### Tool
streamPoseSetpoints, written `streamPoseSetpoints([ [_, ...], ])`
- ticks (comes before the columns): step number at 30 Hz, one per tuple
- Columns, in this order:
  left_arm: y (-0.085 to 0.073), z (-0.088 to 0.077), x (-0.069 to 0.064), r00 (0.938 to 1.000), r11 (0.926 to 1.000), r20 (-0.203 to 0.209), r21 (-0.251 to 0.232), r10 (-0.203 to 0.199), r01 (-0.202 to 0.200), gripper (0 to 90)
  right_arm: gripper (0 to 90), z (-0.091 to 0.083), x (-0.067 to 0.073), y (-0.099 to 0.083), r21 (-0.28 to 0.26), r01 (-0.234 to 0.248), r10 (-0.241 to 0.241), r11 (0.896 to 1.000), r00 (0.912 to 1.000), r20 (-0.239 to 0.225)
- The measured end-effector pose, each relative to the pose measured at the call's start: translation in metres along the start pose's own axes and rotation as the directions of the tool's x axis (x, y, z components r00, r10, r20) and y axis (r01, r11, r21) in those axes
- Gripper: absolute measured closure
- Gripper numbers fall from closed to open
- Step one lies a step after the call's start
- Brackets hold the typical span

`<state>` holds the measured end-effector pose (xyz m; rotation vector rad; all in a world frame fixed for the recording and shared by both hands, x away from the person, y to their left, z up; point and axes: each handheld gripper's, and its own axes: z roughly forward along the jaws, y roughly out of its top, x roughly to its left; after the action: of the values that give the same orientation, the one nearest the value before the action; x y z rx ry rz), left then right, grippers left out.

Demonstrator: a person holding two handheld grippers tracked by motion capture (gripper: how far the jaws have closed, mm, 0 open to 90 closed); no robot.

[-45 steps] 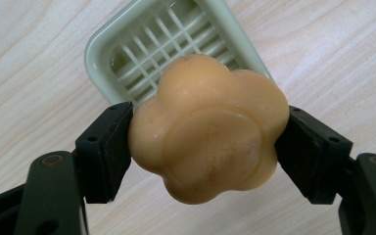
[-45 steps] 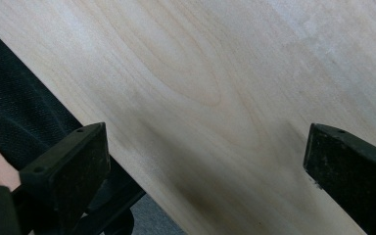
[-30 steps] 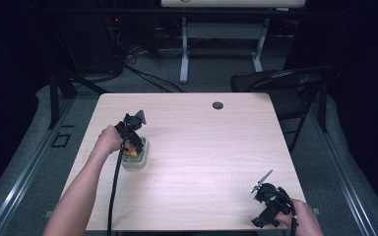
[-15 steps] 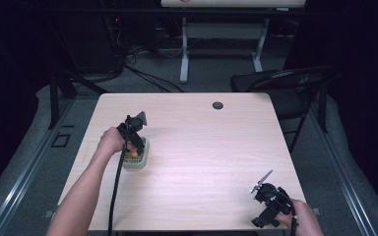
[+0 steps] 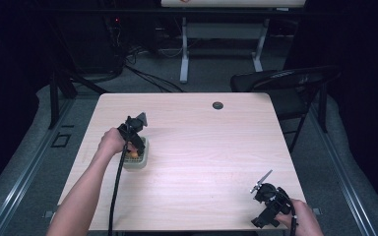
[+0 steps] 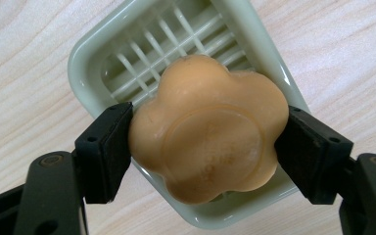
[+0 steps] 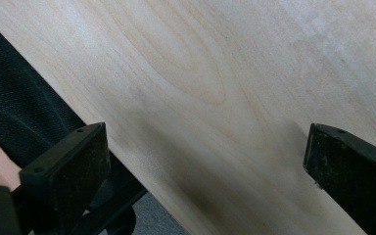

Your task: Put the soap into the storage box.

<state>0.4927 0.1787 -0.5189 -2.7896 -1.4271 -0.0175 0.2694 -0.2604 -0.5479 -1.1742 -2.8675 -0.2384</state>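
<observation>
Item: flower-shaped orange soap, clenched in my left gripper over the green soap dish. Lift straight up, grip firm. Right gripper released, idle.

My left gripper holds the soap over the dish at the desk's left. My right gripper sits at its near right corner, well apart.
</observation>
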Motion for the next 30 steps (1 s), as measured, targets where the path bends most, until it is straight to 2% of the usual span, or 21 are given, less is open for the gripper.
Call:
streamPoseSetpoints([
  [9,-0.001,-0.006,0.000,0.9998,0.9996,-0.016,-0.025,0.013,-0.013,25.4,2.9,0.000,-0.001,-0.001,0.002,-0.002,0.002,1.000,1.0000,-0.003],
  [13,-0.001,-0.012,0.001,0.9998,0.9994,-0.021,-0.035,0.007,-0.008,20.6,2.9,-0.001,-0.002,-0.001,0.018,0.006,-0.006,1.000,1.0000,-0.006],
  [14,-0.001,-0.013,0.002,0.9996,0.9992,-0.027,-0.040,0.009,-0.010,19.6,2.9,-0.001,-0.001,-0.002,0.003,-0.013,0.013,1.000,0.9999,-0.011],
  [18,-0.004,-0.019,0.002,0.9995,0.9984,-0.030,-0.056,0.008,-0.009,15.6,2.7,-0.001,-0.004,-0.003,-0.017,-0.024,0.023,1.000,0.9996,-0.016],
  [20,-0.005,-0.021,0.003,0.9996,0.9977,-0.029,-0.067,0.006,-0.008,15.1,2.6,-0.003,-0.003,-0.002,-0.030,-0.017,0.017,0.999,0.9998,-0.009],
  [21,-0.007,-0.022,0.002,0.9995,0.9973,-0.030,-0.073,0.005,-0.007,15.0,2.6,-0.003,-0.004,-0.001,-0.017,0.001,-0.001,1.000,1.0000,-0.007],
  [22,-0.008,-0.023,0.002,0.9996,0.9969,-0.028,-0.078,0.007,-0.009,14.8,2.5,-0.002,-0.002,-0.001,-0.033,-0.014,0.014,0.999,0.9998,-0.017],
  [28,-0.017,-0.032,-0.002,0.9995,0.9938,-0.029,-0.110,0.009,-0.012,13.5,2.2,-0.005,0.000,0.000,-0.039,-0.001,0.001,0.999,1.0000,0.004],
  [30,-0.020,-0.035,-0.004,0.9993,0.9927,-0.033,-0.119,0.019,-0.023,15.0,2.4,-0.005,0.000,0.001,-0.034,0.011,-0.011,0.999,0.9999,-0.011],
])
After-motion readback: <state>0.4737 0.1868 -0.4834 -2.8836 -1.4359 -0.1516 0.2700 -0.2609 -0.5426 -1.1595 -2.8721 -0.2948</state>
